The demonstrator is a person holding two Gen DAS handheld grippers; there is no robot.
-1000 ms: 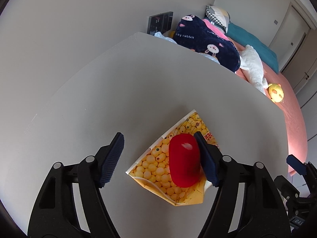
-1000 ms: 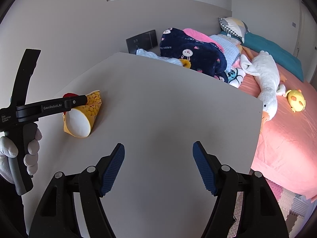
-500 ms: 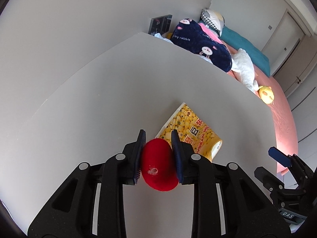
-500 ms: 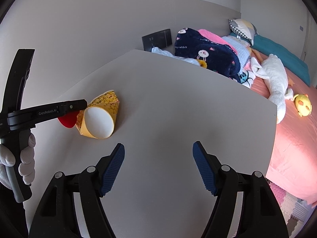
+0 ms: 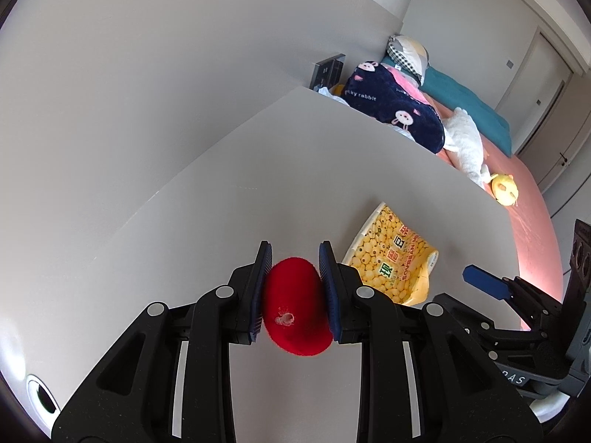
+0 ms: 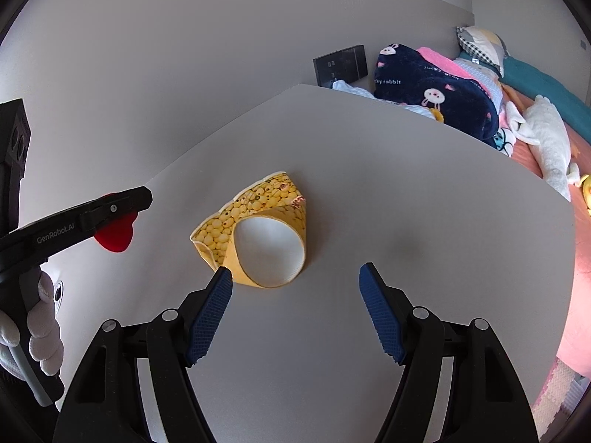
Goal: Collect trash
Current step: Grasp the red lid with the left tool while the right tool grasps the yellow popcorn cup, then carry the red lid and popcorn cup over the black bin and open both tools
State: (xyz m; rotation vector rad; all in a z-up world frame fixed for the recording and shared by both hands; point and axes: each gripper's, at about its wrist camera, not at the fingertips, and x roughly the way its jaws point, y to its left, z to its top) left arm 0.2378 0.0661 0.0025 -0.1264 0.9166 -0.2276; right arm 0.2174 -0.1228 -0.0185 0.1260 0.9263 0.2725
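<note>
Left gripper [image 5: 295, 291] clamped on red lid [image 5: 295, 313], clear of table [image 5: 258, 170]. Right gripper [image 6: 295, 313] open, empty; crushed yellow cup [image 6: 258, 236] lies just ahead of its left finger.

One red lid [image 5: 295, 304]; one crushed paper cup [image 6: 258, 234]; two grippers [image 6: 295, 277]

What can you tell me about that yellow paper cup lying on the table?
The yellow paper cup lies on its side on the grey table, crushed and creased. Its outside is printed with little yellow beans and some lettering; the inside is plain white. Its open mouth faces the right gripper, whose open jaws do not touch it. Nothing else touches it.
</note>
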